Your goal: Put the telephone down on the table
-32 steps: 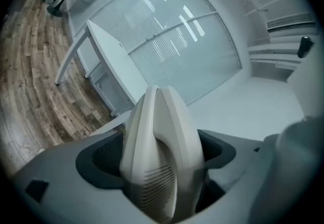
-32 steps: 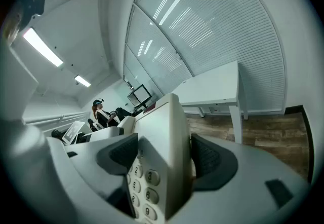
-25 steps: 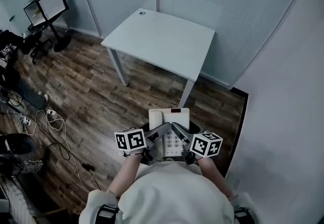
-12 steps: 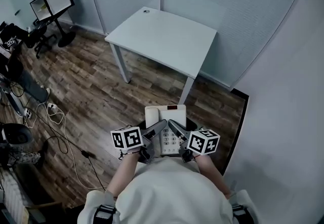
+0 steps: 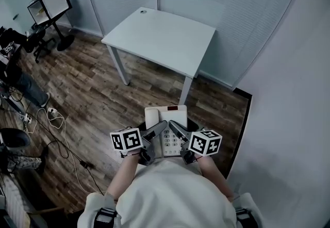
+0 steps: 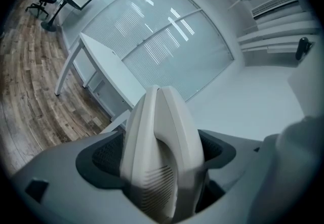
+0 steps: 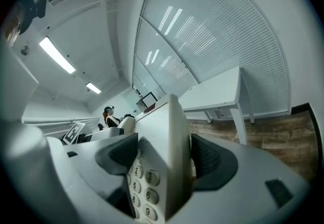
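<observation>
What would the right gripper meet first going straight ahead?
The right gripper is shut on the telephone; past that, likely the white table, though it may clear it toward the blinds; depth unclear.

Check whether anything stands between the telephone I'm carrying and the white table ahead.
Nothing visible does. The white push-button telephone is clamped between the left tongs and right tongs, and only brown wood-plank floor lies between it and the white rectangular table. The tabletop shows just a small round fitting at its far corner.
</observation>
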